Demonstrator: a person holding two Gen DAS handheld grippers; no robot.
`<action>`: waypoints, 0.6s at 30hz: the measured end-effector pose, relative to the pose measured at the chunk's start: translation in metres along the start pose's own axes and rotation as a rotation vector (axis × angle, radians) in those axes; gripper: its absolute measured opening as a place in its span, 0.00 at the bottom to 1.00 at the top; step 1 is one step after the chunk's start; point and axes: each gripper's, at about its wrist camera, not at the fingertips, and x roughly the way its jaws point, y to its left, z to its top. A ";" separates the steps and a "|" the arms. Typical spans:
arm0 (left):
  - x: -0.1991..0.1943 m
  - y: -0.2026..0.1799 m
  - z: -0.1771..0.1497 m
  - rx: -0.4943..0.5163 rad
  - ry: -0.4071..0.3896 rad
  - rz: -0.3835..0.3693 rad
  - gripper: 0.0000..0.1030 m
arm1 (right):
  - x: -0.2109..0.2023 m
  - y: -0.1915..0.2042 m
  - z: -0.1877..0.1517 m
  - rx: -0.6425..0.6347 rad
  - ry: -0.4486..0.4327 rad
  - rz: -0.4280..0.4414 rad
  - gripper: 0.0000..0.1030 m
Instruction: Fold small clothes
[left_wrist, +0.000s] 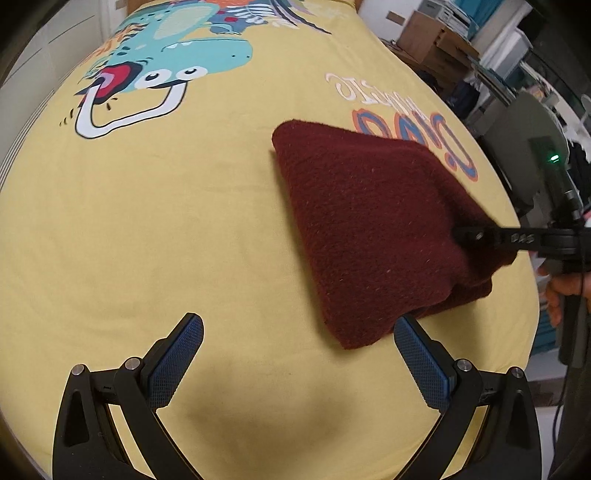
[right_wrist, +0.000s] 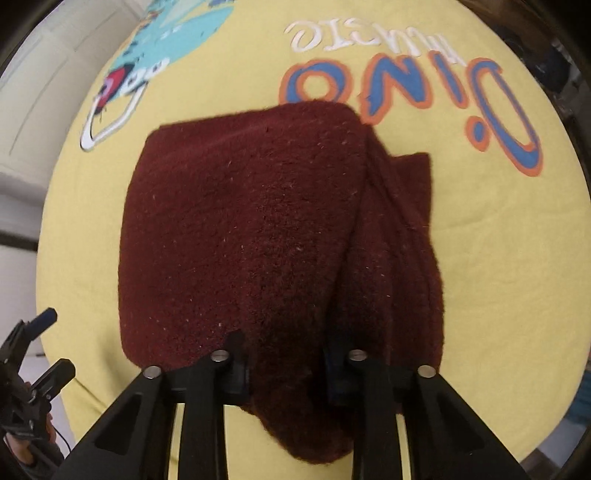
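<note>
A dark red fleece garment (left_wrist: 373, 229) lies folded on the yellow printed bedsheet (left_wrist: 184, 221). My left gripper (left_wrist: 297, 345) is open and empty, low over the sheet just left of the garment's near corner. My right gripper (right_wrist: 284, 354) is shut on the garment (right_wrist: 258, 229) at its near edge and lifts that edge a little, with cloth bunched between the jaws. In the left wrist view the right gripper (left_wrist: 465, 234) bites the garment's right side. The left gripper (right_wrist: 48, 343) shows at the lower left of the right wrist view.
The sheet carries a teal dinosaur print (left_wrist: 177, 55) at the far end and "Dino" lettering (right_wrist: 406, 85) just beyond the garment. Cardboard boxes (left_wrist: 432, 40) and shelves stand past the bed's right edge. A white wall (right_wrist: 26, 110) lies to the left.
</note>
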 end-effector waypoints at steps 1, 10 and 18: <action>0.001 -0.001 0.000 0.007 0.001 0.007 0.99 | -0.007 -0.003 -0.003 -0.003 -0.027 -0.002 0.21; 0.013 -0.008 -0.002 0.017 0.023 0.012 0.99 | -0.053 -0.033 -0.031 -0.005 -0.159 -0.062 0.19; 0.018 -0.012 -0.002 0.025 0.014 0.035 0.99 | -0.005 -0.063 -0.058 0.049 -0.053 -0.073 0.19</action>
